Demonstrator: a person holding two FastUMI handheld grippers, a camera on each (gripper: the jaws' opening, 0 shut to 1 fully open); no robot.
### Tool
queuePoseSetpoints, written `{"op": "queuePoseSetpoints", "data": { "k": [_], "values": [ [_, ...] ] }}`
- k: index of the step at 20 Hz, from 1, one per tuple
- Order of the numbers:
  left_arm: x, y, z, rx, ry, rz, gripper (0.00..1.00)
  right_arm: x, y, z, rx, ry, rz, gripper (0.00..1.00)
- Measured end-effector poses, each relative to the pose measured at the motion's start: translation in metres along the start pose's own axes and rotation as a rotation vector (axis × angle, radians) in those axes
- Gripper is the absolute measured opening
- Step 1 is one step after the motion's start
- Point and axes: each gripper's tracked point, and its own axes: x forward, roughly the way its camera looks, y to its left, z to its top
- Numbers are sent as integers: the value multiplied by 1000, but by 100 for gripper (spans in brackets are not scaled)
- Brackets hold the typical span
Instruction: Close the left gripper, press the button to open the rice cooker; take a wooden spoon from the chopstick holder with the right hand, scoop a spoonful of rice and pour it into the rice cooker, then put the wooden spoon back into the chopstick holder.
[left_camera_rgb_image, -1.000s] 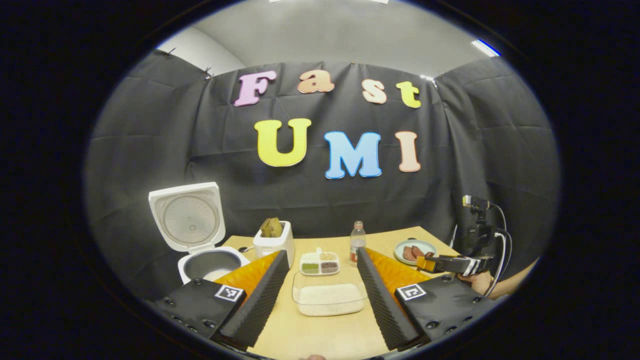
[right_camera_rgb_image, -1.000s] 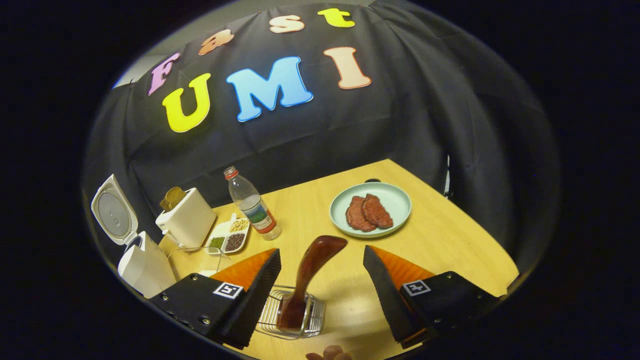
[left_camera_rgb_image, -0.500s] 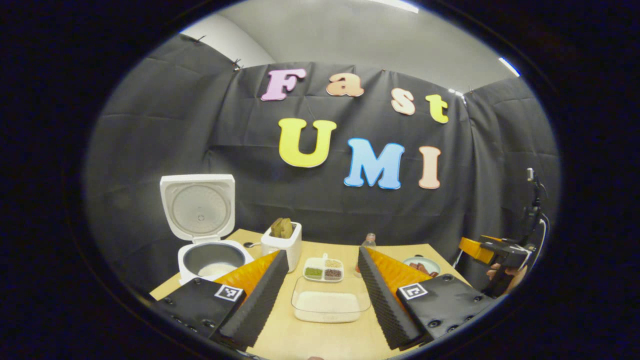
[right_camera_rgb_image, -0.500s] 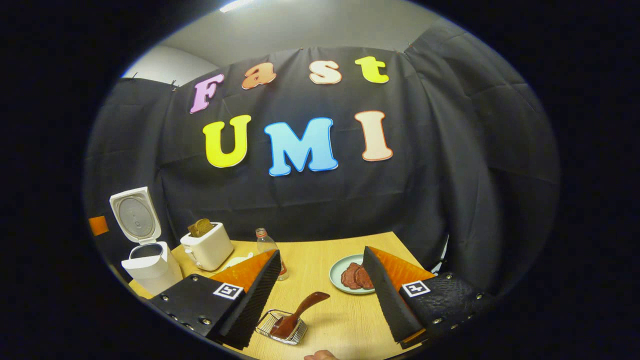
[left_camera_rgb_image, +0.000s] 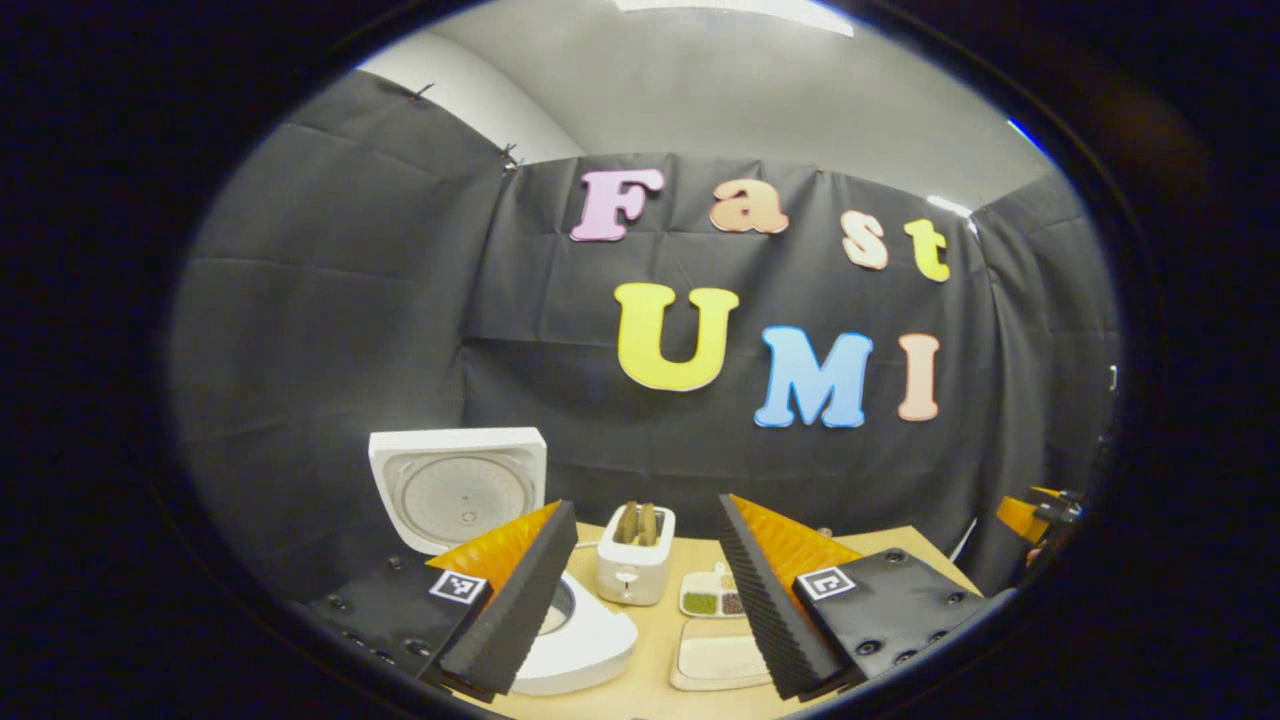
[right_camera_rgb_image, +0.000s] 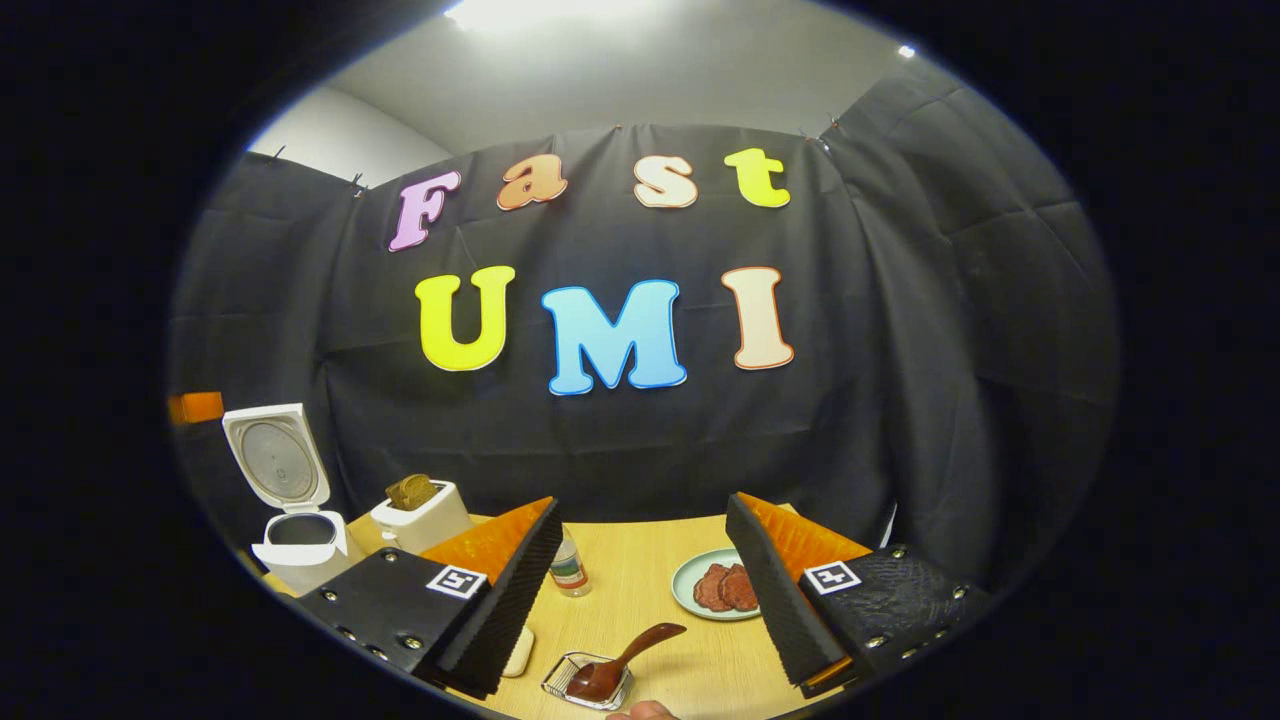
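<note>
Leaning up-right from the chopstick holder (right_camera_rgb_image: 590, 683), wooden spoon (right_camera_rgb_image: 625, 660); both tongs gape.

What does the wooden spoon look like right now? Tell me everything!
In the right gripper view the wooden spoon is dark reddish-brown and glossy, like polished wood. It has a short, curved handle. It sits in a small wire chopstick holder on the light wooden table, its lower end down inside and its handle leaning up to the right. Nothing grips it: the right gripper is open, with the spoon below the gap between its fingers.
</note>
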Motion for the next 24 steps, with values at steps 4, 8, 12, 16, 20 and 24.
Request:
{"op": "queuePoseSetpoints", "data": {
  "k": [4, 8, 12, 16, 20, 24],
  "values": [
    [40, 69, 38, -14, -21, 64, 96, 6, 13, 7, -4, -4, -24, 99],
    [89, 134, 70, -106, -39, 129, 97, 5, 21, 16, -33, -21, -56, 99],
    [139, 173, 71, -160, -15, 143, 97, 0, 26, 12, -11, 13, -89, 99],
    [187, 202, 55, -148, 31, 182, 97, -3, 21, 13, -18, 11, -144, 99],
    [233, 240, 23, -112, 134, 282, 97, -4, 17, 6, -25, 25, -187, 99],
    [262, 267, -8, -82, 206, 379, 97, -3, 15, 0, -32, 37, -207, 99]
  ]
}}
